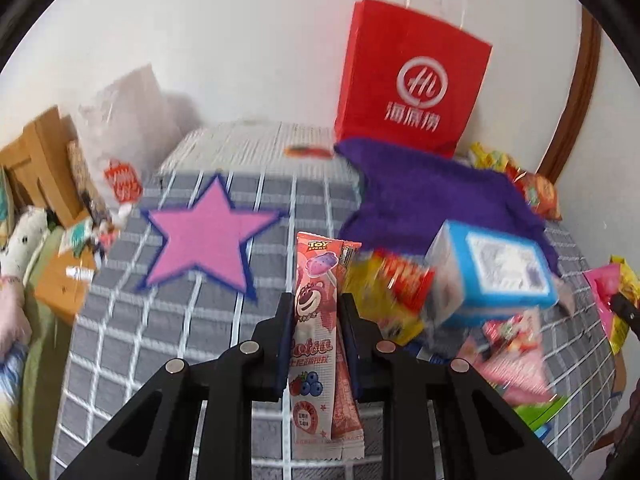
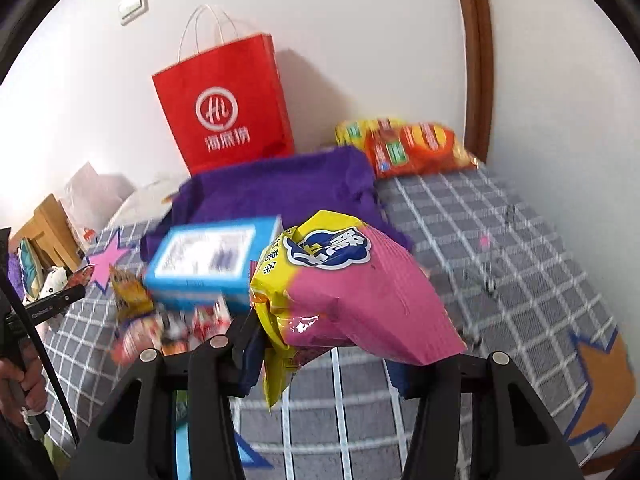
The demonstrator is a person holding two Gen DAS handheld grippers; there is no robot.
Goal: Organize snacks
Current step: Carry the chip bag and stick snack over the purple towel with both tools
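My left gripper (image 1: 316, 304) is shut on a long pink strawberry-bear candy packet (image 1: 316, 320), held upright above the grey checked bedcover (image 1: 120, 340). In the right wrist view my right gripper (image 2: 324, 354) is shut on a puffy pink and yellow chip bag (image 2: 360, 288); the bag hides the right finger. A blurred pile of small snack packets (image 1: 388, 292) lies beside a blue box (image 1: 496, 276), also seen as the blue box (image 2: 208, 260) left of the chip bag. The chip bag (image 1: 608, 292) shows at the left view's right edge.
A red paper bag (image 2: 228, 112) stands against the wall behind a purple cloth (image 2: 288, 192). Orange and yellow packets (image 2: 416, 148) lie at the bed's far corner. A pink star (image 1: 208, 232) marks the cover. Clutter and a wooden box (image 1: 36, 160) sit left of the bed.
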